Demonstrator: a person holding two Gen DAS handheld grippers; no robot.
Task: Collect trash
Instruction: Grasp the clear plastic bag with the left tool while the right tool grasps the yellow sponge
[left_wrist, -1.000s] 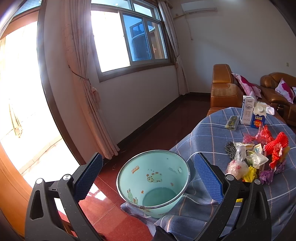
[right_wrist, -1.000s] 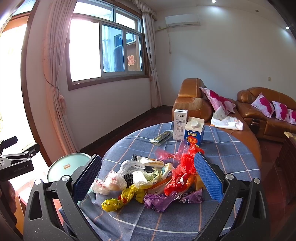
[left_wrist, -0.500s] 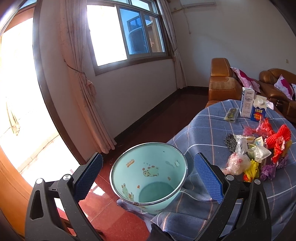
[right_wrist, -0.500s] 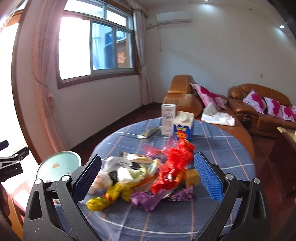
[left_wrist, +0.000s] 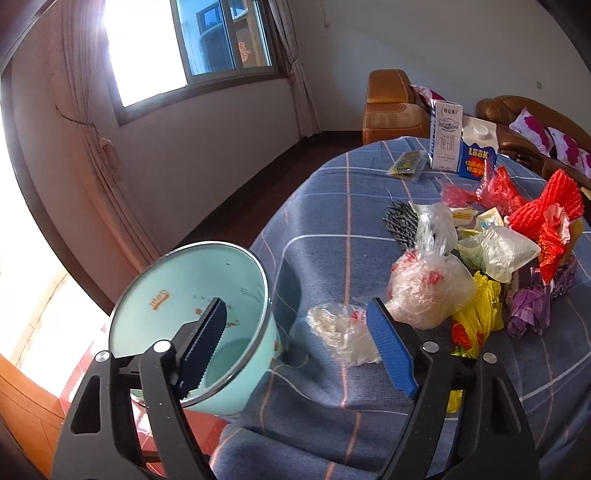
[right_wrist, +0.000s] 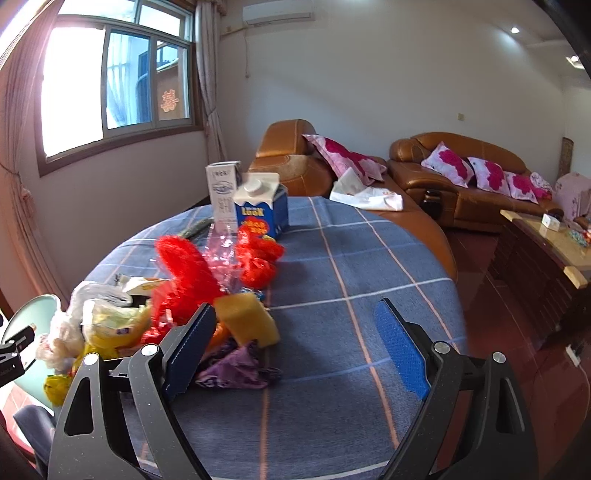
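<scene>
2 grippers lower, nearer trash pile (left_wrist: 480, 266) than before; left gripper (left_wrist: 299, 347) and right gripper (right_wrist: 295, 347) narrowing, unclenched, angled down, nothing grasped.

We look from each wrist down along its claw, close over the desk (left_wrist: 343, 221). Our left view faces the bin (left_wrist: 192, 317) at the desk's edge; our right view faces the sofa (right_wrist: 461, 177). Both share the trash pile (right_wrist: 177, 291) and cartons (left_wrist: 461, 144).

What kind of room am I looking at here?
Most likely a home living room: leather sofas with floral cushions, a curtained window, and a cloth-covered table.
</scene>
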